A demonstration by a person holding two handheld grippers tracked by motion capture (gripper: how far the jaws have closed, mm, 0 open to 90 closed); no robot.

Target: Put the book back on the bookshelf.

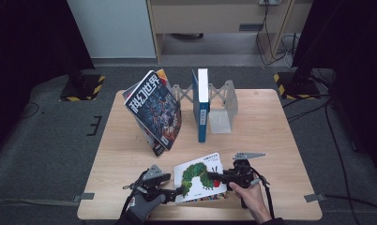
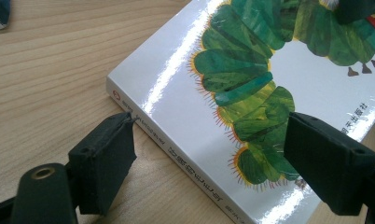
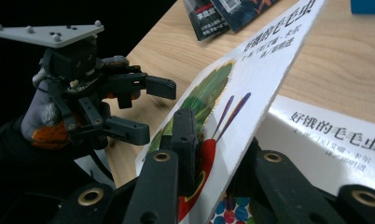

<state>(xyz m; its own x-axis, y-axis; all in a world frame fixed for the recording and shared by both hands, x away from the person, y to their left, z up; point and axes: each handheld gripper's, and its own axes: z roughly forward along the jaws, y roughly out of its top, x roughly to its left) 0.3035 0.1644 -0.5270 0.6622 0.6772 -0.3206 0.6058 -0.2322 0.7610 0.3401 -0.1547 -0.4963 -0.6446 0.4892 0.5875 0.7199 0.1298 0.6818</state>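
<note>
A: The wooden table (image 1: 271, 140) is sitting on grey carpet, with a magazine (image 1: 154, 110) reading 科幻世界 leaning by a blue book (image 1: 202, 105).

B: The right gripper view is showing 好饿的毛毛虫 under the caterpillar book's (image 1: 199, 178) lifted cover. The right gripper (image 1: 214, 177) is clamping that cover at the near edge; the left gripper (image 1: 178, 191) is gaping beside the spine.

The left gripper (image 1: 170, 191) was black, with 2 blocky matte jaws, one frayed at its top corner, and brass-ringed screw holes in its linkage. A grey 3-cornered plate studded with small balls sat on top, and a black cable trailed back from it. The left hand (image 1: 142, 208) wore a grey glove with an orange patch. The right gripper (image 1: 218, 177) was black too, with the same plate, brass-ringed pivots and cable; the right hand (image 1: 252, 199) was ungloved.
</note>
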